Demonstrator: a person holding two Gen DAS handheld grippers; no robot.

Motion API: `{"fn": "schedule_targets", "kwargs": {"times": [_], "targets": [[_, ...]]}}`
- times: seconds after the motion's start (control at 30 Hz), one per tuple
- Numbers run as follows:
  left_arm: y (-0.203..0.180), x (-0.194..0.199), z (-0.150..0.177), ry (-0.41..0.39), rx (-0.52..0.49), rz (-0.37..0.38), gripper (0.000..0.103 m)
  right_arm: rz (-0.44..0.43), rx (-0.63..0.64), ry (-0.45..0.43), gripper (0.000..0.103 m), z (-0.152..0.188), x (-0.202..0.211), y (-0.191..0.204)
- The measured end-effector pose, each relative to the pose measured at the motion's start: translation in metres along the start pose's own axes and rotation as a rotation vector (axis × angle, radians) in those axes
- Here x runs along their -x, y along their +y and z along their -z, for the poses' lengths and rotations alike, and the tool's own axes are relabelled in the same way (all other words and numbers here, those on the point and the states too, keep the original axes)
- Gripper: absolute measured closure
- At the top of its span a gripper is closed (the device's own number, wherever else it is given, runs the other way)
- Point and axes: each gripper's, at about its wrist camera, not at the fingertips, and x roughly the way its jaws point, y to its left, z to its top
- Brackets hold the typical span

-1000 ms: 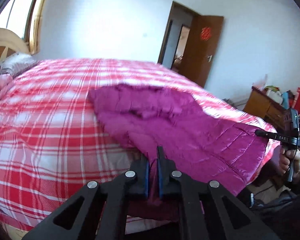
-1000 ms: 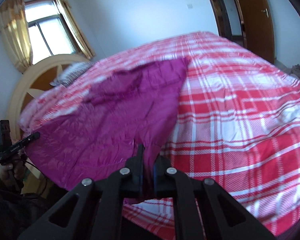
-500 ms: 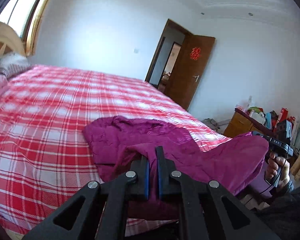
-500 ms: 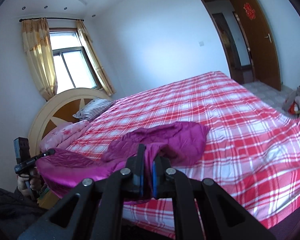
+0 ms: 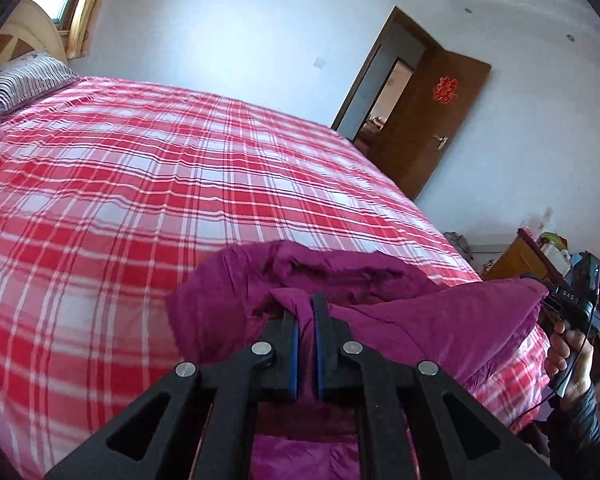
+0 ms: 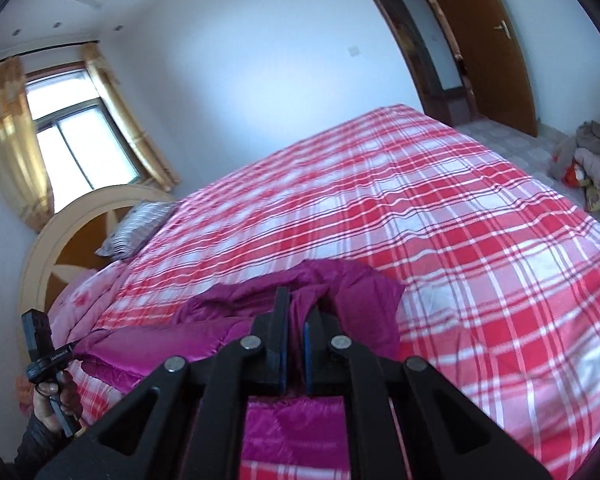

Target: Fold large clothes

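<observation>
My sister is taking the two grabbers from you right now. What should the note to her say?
Left gripper: shut on the purple coat.
Right gripper: shut on the same coat, at the other end of its near edge.
The coat lies bunched at the near edge of the checked bed, its held edge lifted.
Done: both ends gripped.
Left: lay the fold down, smooth it, finish folding.
</observation>
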Motion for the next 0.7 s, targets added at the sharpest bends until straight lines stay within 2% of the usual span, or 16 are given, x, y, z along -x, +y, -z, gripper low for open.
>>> {"fn": "schedule_targets", "kwargs": {"times": [0.1,0.23,0.3,0.37,0.47,0.53,0.57,0.6,0.67,0.7], "targets": [[0.011,-0.028,-0.012,0.015,0.012,-0.058,0.094,0.034,-0.014,0.018,0.096,-0.018,-0.028,-0.008],[0.034,-0.059,-0.018,0.097,0.117,-0.098,0.093,0.091,-0.026,0.072,0.096,-0.030,-0.076,-0.021],[0.041,-0.060,-0.020,0.118,0.176,-0.097,0.092,0.112,-0.031,0.101,0.096,-0.029,-0.095,-0.026],[0.039,-0.052,-0.025,0.089,0.180,-0.097,0.089,0.130,-0.046,0.132,0.096,-0.028,-0.114,-0.034],[0.031,-0.036,-0.035,0.021,0.124,-0.147,0.084,0.145,-0.052,0.154,0.096,-0.028,-0.131,-0.039],[0.027,-0.029,-0.041,-0.050,0.101,-0.252,0.057,0.153,-0.053,0.160,0.096,-0.029,-0.139,-0.039],[0.023,-0.019,-0.042,-0.115,0.086,-0.345,0.024,0.156,-0.055,0.165,0.096,-0.030,-0.142,-0.039],[0.020,-0.011,-0.042,-0.167,0.085,-0.391,0.006,0.161,-0.054,0.171,0.096,-0.031,-0.146,-0.039],[0.013,-0.001,-0.038,-0.252,0.100,-0.400,0.006,0.163,-0.053,0.188,0.096,-0.030,-0.153,-0.039],[0.005,-0.004,-0.036,-0.250,0.099,-0.368,0.006,0.168,-0.051,0.193,0.096,-0.029,-0.157,-0.038]]}}
